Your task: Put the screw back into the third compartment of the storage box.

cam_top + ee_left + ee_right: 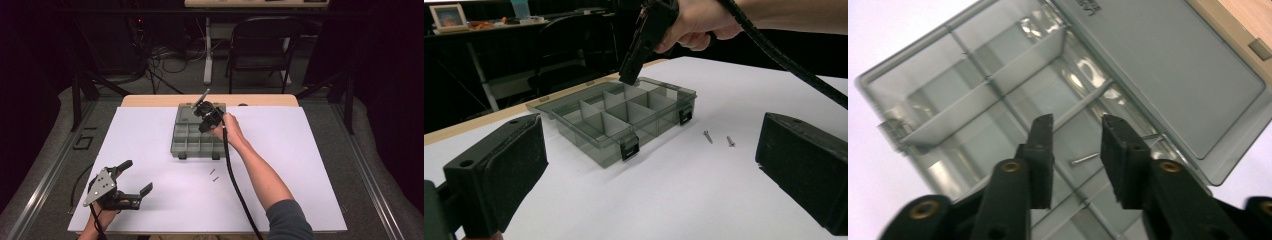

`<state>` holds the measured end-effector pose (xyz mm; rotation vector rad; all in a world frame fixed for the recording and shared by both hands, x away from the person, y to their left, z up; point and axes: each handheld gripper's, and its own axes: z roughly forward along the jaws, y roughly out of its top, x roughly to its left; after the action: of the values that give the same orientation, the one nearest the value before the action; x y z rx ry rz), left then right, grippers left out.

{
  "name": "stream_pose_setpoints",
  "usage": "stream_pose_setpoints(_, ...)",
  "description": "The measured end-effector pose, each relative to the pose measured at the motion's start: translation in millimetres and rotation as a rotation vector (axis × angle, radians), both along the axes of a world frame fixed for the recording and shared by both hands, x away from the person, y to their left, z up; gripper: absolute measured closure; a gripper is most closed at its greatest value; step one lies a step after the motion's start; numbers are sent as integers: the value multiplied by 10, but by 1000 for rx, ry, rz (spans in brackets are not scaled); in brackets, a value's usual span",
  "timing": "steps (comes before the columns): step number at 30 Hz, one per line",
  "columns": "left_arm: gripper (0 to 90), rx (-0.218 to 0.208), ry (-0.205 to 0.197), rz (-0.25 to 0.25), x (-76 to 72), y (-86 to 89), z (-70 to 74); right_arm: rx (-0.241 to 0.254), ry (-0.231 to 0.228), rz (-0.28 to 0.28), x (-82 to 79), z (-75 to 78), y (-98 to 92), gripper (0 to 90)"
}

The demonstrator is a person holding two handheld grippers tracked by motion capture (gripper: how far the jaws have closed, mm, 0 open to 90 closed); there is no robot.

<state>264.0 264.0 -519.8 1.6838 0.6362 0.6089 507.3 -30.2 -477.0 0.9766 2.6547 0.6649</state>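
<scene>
While the right gripper [1075, 132] hung over the open organiser box [198, 134], its jaws stood apart with nothing pinched between them, and a small screw [1085, 159] lay loose in the compartment just below. Two more screws [214, 175] rested on the white worktop [300, 165] near the box's front. Well apart, the left gripper [134, 181] sat wide open, empty, at the worktop's near left corner.

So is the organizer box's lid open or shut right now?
Open: the organizer box shows its bare dividers, and its lid lies swung back flat behind the compartments.
</scene>
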Motion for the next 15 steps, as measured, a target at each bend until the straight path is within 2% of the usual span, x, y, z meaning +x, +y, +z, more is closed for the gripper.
stream_pose_setpoints(8, 0, 0, -1, 0, 5, 0, -2, 49, -37, 50, -253, 160, -54, 444)
stream_pose_setpoints(11, 0, 3, 1, -1, 2, 0, 1, 45, -61, 80, -386, 234, -81, 331)
stream_pose_setpoints(12, 0, 3, 1, -1, 2, 0, 1, 58, -69, 84, -437, 245, -87, 298)
stream_pose_setpoints(15, 0, 6, 2, 0, 8, 0, -1, 63, -79, 106, -591, 297, -122, 234)
